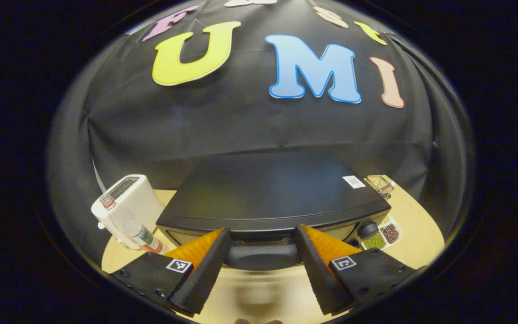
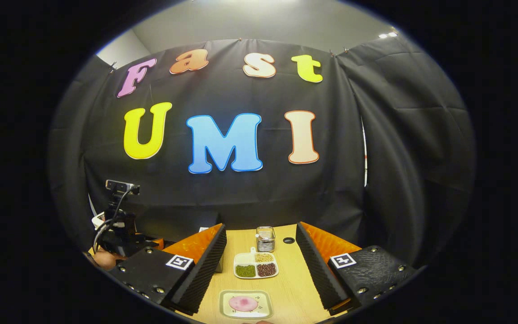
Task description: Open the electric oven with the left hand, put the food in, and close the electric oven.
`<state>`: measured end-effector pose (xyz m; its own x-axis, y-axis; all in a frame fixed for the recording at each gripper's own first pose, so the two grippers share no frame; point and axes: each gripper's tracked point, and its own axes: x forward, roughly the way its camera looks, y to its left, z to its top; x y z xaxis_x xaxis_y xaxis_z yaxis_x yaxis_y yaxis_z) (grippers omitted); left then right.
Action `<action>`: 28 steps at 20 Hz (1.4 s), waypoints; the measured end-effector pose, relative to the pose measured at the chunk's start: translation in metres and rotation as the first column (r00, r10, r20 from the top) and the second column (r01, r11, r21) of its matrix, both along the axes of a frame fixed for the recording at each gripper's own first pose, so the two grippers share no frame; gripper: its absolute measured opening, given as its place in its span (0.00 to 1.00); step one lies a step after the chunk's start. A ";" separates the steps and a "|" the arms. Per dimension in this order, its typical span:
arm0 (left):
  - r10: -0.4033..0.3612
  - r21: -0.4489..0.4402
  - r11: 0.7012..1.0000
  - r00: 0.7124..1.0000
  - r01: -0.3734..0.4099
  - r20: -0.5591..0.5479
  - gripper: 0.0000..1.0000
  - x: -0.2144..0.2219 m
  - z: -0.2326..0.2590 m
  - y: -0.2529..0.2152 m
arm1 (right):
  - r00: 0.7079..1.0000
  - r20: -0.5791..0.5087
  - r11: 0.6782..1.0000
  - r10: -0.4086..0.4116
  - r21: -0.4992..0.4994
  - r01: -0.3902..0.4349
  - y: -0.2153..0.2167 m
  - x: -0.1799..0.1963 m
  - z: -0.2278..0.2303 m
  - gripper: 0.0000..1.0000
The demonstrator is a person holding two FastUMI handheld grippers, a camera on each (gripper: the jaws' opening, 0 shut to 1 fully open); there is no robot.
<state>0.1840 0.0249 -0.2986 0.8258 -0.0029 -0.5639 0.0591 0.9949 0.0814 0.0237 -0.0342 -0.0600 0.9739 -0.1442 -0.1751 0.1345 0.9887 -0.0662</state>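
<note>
At bottom centre of the left gripper view, my left gripper [image 1: 262,257] spreads wide with the oven [image 1: 272,193] handle [image 1: 262,255] between its fingers, no contact visible. A bottle [image 1: 128,222] stands at lower left. My right gripper [image 2: 261,265] gapes empty above the food [image 2: 243,303] on its plate [image 2: 245,305]; a beans tray [image 2: 256,265] lies beyond.

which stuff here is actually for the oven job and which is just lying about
For the job:
- electric oven, handle between the open left tongs
- food on the small plate, below the open right tongs

Lying about:
- toaster
- bottle
- divided dish of beans
- glass jar
- camera on a stand
</note>
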 end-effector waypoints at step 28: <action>0.086 -0.065 0.992 0.964 -0.106 -0.252 0.98 -0.171 -0.097 0.029 | 0.996 -0.080 0.999 0.047 0.017 -0.046 0.015 -0.019 -0.035 0.95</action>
